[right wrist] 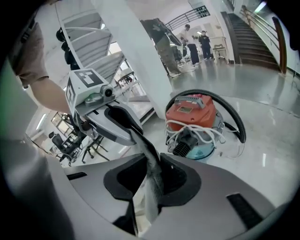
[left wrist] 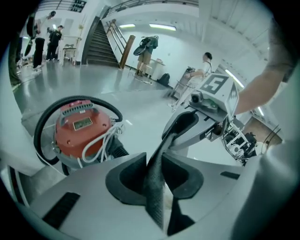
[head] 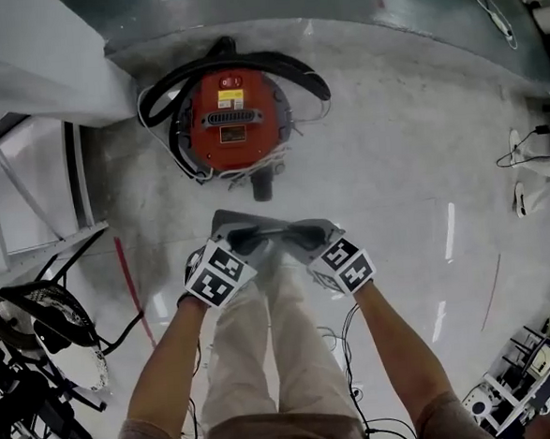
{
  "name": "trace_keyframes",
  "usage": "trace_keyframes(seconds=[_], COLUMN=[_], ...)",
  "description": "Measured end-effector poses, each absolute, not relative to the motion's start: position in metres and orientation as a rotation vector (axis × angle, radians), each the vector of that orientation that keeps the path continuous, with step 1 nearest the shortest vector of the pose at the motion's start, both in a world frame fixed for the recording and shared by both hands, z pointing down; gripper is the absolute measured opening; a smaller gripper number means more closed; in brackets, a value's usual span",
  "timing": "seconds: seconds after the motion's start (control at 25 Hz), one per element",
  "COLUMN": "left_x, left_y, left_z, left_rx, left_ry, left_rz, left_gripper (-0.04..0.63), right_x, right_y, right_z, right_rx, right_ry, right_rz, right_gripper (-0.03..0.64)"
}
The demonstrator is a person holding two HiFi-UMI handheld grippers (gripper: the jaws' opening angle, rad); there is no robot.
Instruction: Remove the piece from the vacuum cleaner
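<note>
Between the left gripper [left wrist: 153, 177] and right gripper [right wrist: 151, 180] stretches a gray strip [left wrist: 164, 146], each clamped on 1 end, vacuum cleaner [head: 233, 118] ahead.

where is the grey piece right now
Centre of the head view: the piece is clamped between the left gripper and right gripper, held up short of the red vacuum on the floor.

Right gripper [right wrist: 152, 180] jaws pinched on a grey piece [right wrist: 149, 159] that runs up-left into the jaws of the left gripper [right wrist: 123, 121]; beyond, on the glossy floor [right wrist: 272, 154], a red vacuum cleaner [right wrist: 192, 112], black hose [right wrist: 236, 123] looped round it, white cord [right wrist: 189, 130] draped across its front.
</note>
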State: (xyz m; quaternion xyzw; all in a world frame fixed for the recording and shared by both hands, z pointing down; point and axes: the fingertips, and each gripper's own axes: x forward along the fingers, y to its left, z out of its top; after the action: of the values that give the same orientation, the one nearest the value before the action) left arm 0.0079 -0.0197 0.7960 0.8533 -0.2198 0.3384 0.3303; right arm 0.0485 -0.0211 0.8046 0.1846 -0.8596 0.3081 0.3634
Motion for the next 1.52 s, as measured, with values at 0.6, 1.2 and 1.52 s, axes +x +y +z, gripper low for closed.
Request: trace_keyframes(seconds=[0.6, 1.2, 1.52], left_x=[-0.006, -0.015, -0.021], left_y=[-0.073, -0.127, -0.12], left_z=[0.569, 0.385, 0.328], left_rx=[2.407, 2.635, 2.665], left_ry=[-0.733, -0.859, -0.886], left_rz=[0.774, 0.567, 0.417], left_gripper=[0.087, 0.094, 0.092], right_x=[0.038, 0.032, 0.029], right_y=[-0.078, -0.133, -0.125], right_z=[0.574, 0.387, 0.323], right_rx=[0.664, 0.755, 0.801], right_ry=[-2.422, -2.653, -2.751], right_rz=[0.634, 0.376, 0.29], right_gripper=[0.081, 0.094, 0.095])
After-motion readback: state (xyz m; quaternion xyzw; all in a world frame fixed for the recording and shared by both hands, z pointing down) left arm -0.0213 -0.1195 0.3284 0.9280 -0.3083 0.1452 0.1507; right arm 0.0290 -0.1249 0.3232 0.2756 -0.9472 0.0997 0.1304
